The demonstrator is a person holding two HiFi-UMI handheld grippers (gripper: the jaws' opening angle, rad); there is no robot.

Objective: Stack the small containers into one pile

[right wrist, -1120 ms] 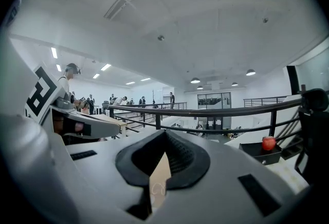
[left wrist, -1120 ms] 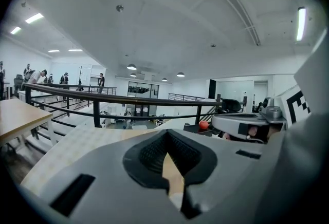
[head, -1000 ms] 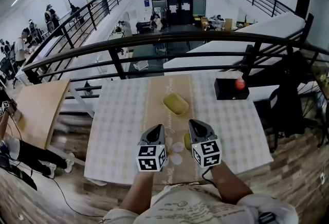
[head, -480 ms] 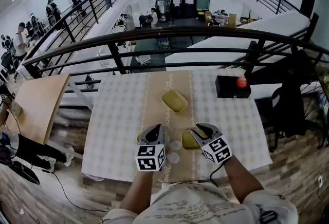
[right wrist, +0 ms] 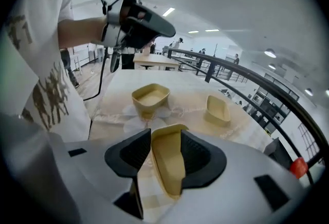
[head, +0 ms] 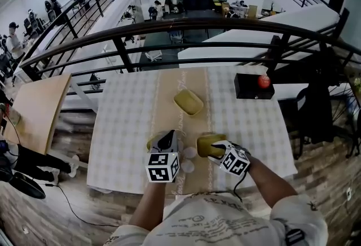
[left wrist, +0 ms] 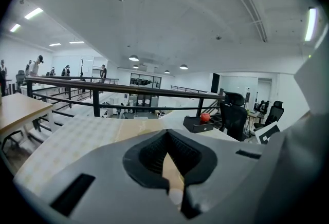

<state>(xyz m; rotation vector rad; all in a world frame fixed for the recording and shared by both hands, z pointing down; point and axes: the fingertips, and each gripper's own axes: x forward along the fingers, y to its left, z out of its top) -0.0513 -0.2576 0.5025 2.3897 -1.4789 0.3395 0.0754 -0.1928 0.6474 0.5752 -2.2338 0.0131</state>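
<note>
my right gripper (head: 218, 148) is low over the near end of the beige runner (head: 181, 86), and its jaws have just been opening. in the right gripper view they stand wide apart with a small yellow container (right wrist: 168, 164) between them, one wall lying along the right-hand pad and a clear gap to the other, so nothing is squeezing it. i can't tell whether it sits flat on the runner

the left gripper (head: 169, 139) is just beside it. its jaw tips meet in its own view, nothing is caught between them, and only a sliver of runner shows through the gap behind the tips

a second yellow container (right wrist: 150, 97) stands upright on the runner next to the left gripper, partly hidden behind it from the head view, and on a white flower-shaped patch (right wrist: 134, 116). the third container (head: 188, 102) lies well apart, farther up the runner – all three are still separate, none nested in another

the checked tablecloth (head: 125, 121) covers the table, and a black box (head: 251, 89) with a red ball (head: 263, 82) on it sits at the far right corner
</note>
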